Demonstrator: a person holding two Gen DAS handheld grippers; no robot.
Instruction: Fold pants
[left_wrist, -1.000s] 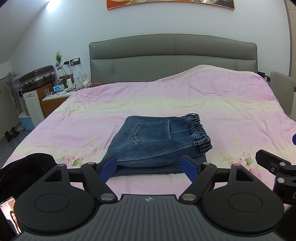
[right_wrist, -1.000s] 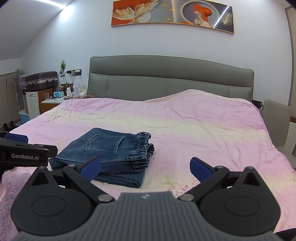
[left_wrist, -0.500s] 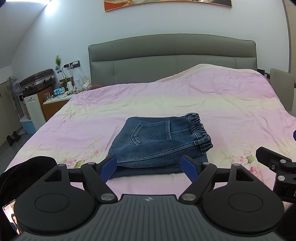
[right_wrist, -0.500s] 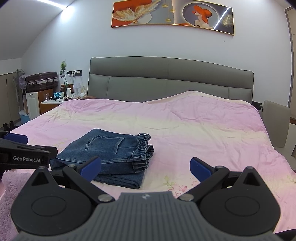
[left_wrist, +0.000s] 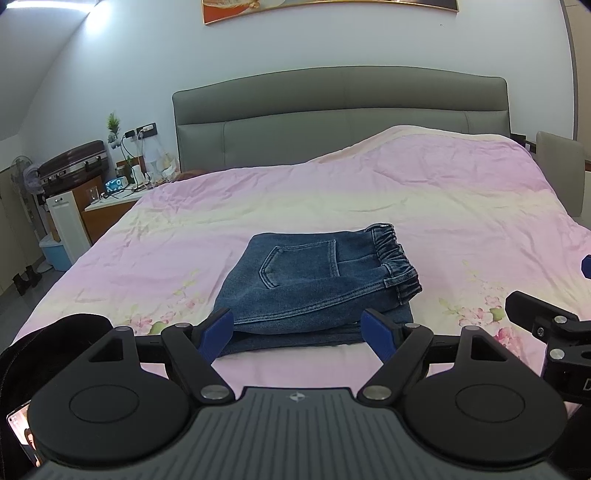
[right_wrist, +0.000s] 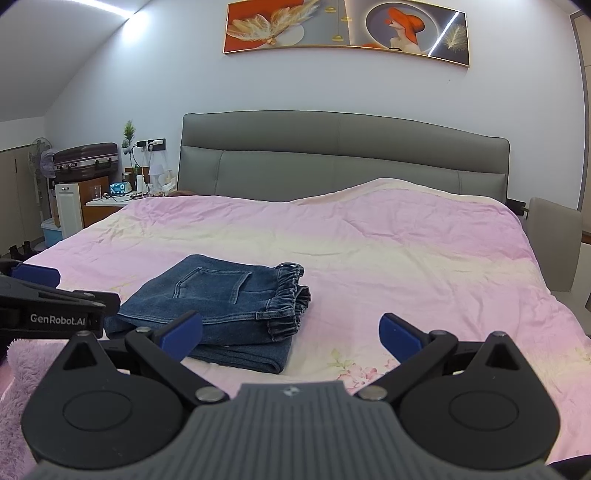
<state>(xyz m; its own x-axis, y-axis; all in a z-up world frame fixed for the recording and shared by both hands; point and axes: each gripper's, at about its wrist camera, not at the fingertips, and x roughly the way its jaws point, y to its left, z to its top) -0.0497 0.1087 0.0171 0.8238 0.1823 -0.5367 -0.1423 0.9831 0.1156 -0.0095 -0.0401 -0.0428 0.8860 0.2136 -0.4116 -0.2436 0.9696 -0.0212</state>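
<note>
A pair of blue denim pants (left_wrist: 314, 284) lies folded into a compact stack on the pink bedspread (left_wrist: 424, 206), back pocket up and elastic waistband to the right. In the right wrist view the same pants (right_wrist: 218, 306) sit left of centre. My left gripper (left_wrist: 301, 328) hovers open just in front of the stack's near edge, nothing between its blue pads. My right gripper (right_wrist: 291, 332) is open too, to the right of the pants and empty. The other gripper's black body shows at the edge of each view.
A grey padded headboard (left_wrist: 340, 110) backs the bed. A nightstand (left_wrist: 107, 206) with clutter, a suitcase (left_wrist: 74, 166) and a white cabinet stand at the left. A grey chair (left_wrist: 561, 166) is on the right. A dark garment and a phone (left_wrist: 22, 435) lie at the near left corner.
Both grippers have drifted slightly back and upward from the bed; the pants have stayed still and both grippers have remained open.
</note>
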